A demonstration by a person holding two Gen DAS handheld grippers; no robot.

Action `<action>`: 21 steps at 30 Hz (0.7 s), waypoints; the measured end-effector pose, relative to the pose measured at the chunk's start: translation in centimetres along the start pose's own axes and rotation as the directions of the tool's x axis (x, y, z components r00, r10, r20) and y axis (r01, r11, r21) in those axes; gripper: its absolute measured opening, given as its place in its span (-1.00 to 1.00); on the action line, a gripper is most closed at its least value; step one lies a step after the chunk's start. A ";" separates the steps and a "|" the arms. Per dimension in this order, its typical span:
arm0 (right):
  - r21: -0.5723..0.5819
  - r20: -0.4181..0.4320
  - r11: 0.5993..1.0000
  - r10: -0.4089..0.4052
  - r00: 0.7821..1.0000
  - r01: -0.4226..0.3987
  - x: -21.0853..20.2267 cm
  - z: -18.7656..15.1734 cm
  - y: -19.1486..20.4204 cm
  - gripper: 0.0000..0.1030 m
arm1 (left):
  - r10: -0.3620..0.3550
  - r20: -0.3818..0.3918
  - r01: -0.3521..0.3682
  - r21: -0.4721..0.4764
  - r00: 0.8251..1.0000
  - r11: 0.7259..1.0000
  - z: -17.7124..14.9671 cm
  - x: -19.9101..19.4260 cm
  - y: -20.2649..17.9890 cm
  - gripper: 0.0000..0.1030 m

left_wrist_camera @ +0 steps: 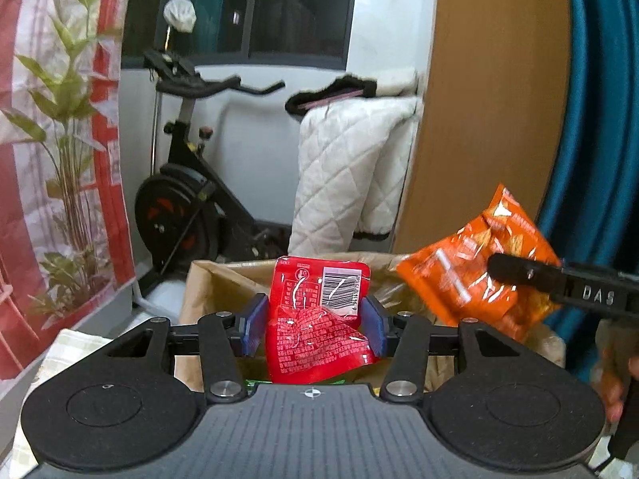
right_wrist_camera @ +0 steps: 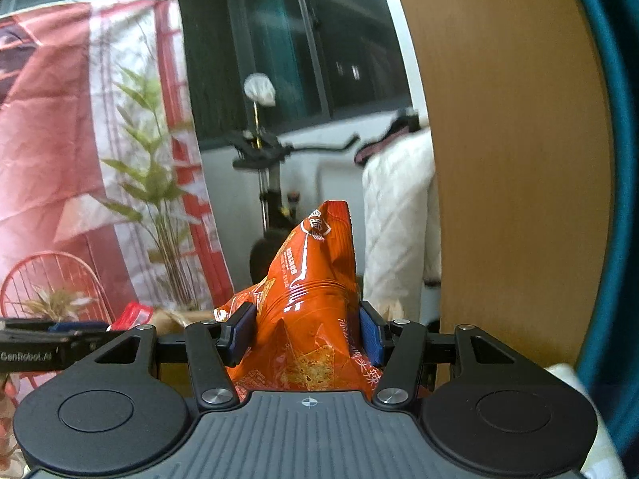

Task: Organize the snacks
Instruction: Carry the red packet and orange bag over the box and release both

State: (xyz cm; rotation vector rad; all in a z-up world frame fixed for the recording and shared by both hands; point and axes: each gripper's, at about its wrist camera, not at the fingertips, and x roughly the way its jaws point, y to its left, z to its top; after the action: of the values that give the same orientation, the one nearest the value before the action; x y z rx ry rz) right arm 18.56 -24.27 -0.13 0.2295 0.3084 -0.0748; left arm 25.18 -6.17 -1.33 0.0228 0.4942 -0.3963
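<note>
My left gripper point(left_wrist_camera: 315, 321) is shut on a red snack packet point(left_wrist_camera: 319, 303) with a barcode, its blue pads point(left_wrist_camera: 255, 321) pressing both sides. The packet hangs upright over an open brown paper bag point(left_wrist_camera: 215, 279). To the right, an orange snack bag point(left_wrist_camera: 467, 279) is held over the same bag's right rim, with a black finger point(left_wrist_camera: 527, 273) of the right gripper across it. In the right wrist view, my right gripper point(right_wrist_camera: 307, 329) is shut on that orange snack bag point(right_wrist_camera: 315, 275). The left gripper's finger point(right_wrist_camera: 60, 337) and the red packet point(right_wrist_camera: 133, 313) show at the left edge.
Behind the paper bag stand an exercise bike point(left_wrist_camera: 187, 199) and a white quilted cover point(left_wrist_camera: 347, 167). A wooden panel point(left_wrist_camera: 487, 99) and a teal curtain point(left_wrist_camera: 599, 119) rise on the right. A red banner with printed plants point(left_wrist_camera: 60, 139) hangs on the left. A hand point(left_wrist_camera: 615, 391) shows at the lower right.
</note>
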 end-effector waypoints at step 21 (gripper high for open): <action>0.010 -0.018 0.997 0.078 0.997 -0.078 -7.3 -6.7 2.1 0.44 | 0.077 -0.021 -0.077 -0.009 0.997 0.997 -6.3 -9.1 1.9 0.32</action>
State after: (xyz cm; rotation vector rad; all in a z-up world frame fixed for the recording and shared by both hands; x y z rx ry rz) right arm 9.92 -20.40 -3.67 0.2512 0.3174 0.0029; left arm 15.69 -0.39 -2.77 0.0360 0.5139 -0.3184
